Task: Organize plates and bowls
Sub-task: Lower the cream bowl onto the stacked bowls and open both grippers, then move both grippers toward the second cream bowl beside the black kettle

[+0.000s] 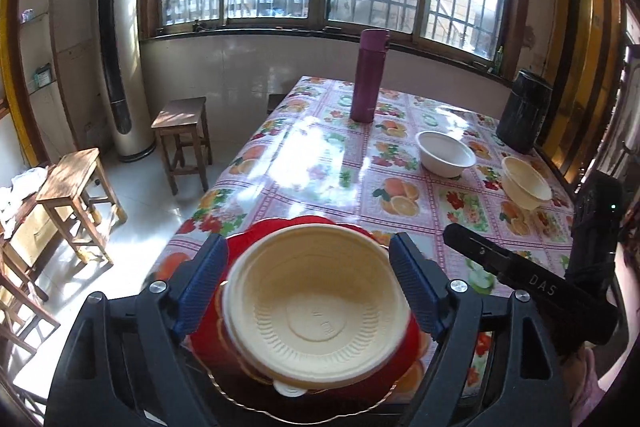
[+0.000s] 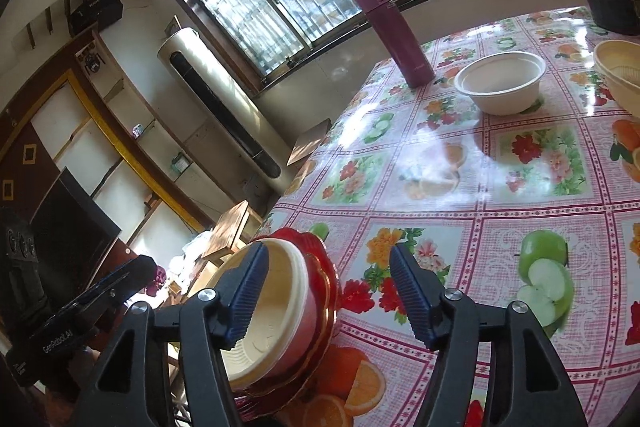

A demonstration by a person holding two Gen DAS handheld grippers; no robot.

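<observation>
the left gripper (image 1: 308, 283) points down at a slant over the near edge of the table, its two blue ribbed pads spread wide on either side of a cream, ribbed disposable bowl (image 1: 316, 303). neither pad seems to press the bowl's rim, so the jaws stand open around it. the bowl sits in a stack on a red scalloped plate with a gold edge (image 1: 208, 351), which lies on the glossy fruit-and-flower patterned tablecloth (image 1: 312, 163) at the table's near corner.

the right gripper (image 2: 328, 291) also slants downward, just beside that stack; its jaws are open, the left pad in front of the cream bowl (image 2: 276, 311) and the right pad over bare cloth with nothing between them.

the left wrist view alone shows the right gripper's black body entering from the right, two wooden stools (image 1: 76, 195) on the floor and a white-rimmed thing peeking out under the cream bowl. the right wrist view alone shows the bowl stack from the side, with several nested rims, and the left gripper's black body at lower left.

both views show a white round bowl (image 1: 446, 149), a second cream bowl (image 1: 526, 187), a tall purple flask (image 1: 366, 75) and a dark cylindrical container (image 1: 524, 111) farther back on the table.
</observation>
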